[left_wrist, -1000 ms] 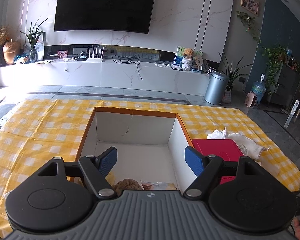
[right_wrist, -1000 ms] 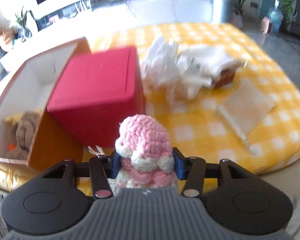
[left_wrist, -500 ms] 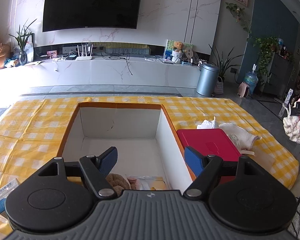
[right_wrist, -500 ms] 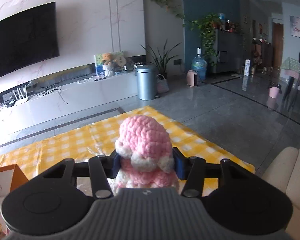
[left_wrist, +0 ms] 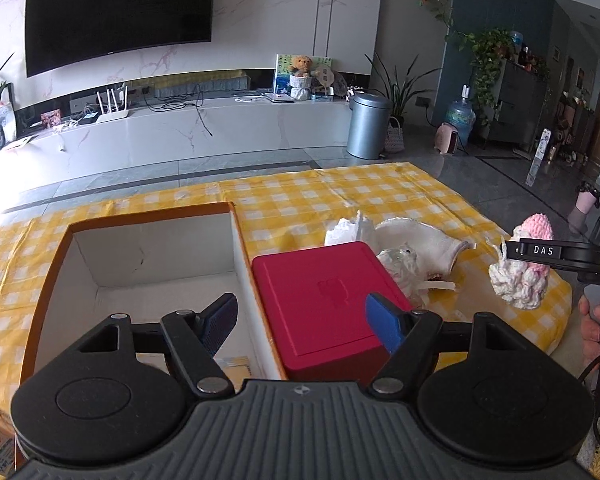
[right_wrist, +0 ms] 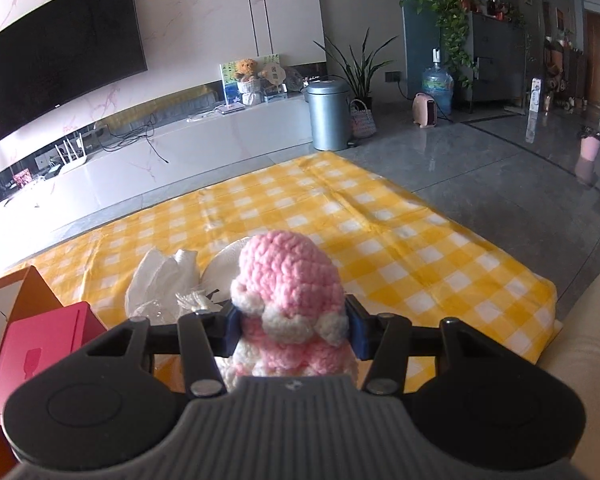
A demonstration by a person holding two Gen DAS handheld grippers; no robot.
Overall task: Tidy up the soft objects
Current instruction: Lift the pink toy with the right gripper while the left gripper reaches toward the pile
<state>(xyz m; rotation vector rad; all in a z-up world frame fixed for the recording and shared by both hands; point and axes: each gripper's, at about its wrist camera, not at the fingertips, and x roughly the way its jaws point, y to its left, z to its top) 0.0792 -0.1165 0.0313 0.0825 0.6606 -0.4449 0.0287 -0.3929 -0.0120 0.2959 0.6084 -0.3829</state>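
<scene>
My right gripper point(right_wrist: 293, 334) is shut on a pink and white crocheted toy point(right_wrist: 288, 280), held in the air over the right end of the yellow checked table. The toy also shows in the left wrist view point(left_wrist: 521, 276), at the far right. My left gripper point(left_wrist: 306, 322) is open and empty, above the near edge of an open orange cardboard box point(left_wrist: 236, 256) with white walls and a red box point(left_wrist: 320, 300) beside it. White cloths and a crumpled plastic bag point(left_wrist: 400, 240) lie behind the red box.
The yellow checked tablecloth point(right_wrist: 360, 232) covers the table. The red box point(right_wrist: 36, 344) and the white cloths point(right_wrist: 160, 276) sit left of the held toy. A cream sofa edge point(right_wrist: 580, 340) is at the right. Beyond are a grey floor, TV bench and bin.
My right gripper has lifted the crocheted toy up from beside the red box and now looks across the table. My left gripper has swung right, from over the cardboard box toward the red box.
</scene>
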